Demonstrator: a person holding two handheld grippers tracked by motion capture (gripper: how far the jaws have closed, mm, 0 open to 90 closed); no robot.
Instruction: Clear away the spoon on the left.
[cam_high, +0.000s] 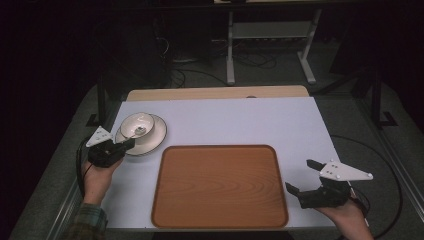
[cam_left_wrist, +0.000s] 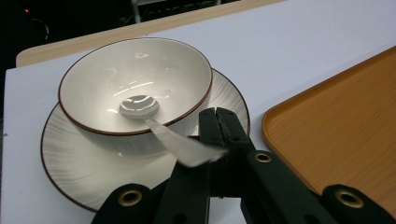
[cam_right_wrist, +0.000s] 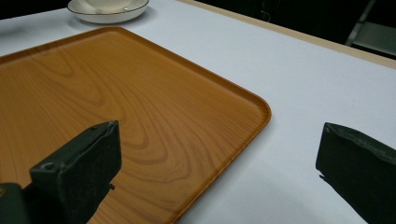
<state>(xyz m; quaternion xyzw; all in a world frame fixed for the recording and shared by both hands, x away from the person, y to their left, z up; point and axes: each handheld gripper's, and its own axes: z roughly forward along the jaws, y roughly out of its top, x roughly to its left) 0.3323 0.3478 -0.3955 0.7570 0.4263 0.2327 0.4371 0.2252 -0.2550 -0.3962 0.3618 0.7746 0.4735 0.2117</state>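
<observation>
White glazed porcelain makes this a delicate moment: the small white ceramic spoon (cam_left_wrist: 154, 122) lies with its scoop in the bottom of the round white bowl with a dark rim (cam_left_wrist: 135, 84), its handle sloping up over the bowl's near rim. The bowl sits on the ribbed white saucer plate (cam_left_wrist: 74, 163), and the plate rests on the pale blue-white counter (cam_high: 240, 120), just beyond the far left corner of the rounded wooden serving tray (cam_high: 220, 186).

Risk first. The left hand-held gripper (cam_left_wrist: 219, 122) has its jaws pressed together just beside the tip of the spoon handle, on the side nearer the tray, touching the handle's edge or very close to it; I cannot tell whether any of the handle is pinched. If it is only a sliver, the slick glaze could let the spoon twist or slip out on lifting and clatter back into the bowl. A sideways pull could also lever the handle against the bowl's rim and slide or tip the bowl on its plate. A nudge from the closed jaws could push the spoon round the rim.

The right hand-held gripper (cam_high: 303, 176) hovers just off the tray's near right corner, jaws spread wide, holding and touching nothing.
</observation>
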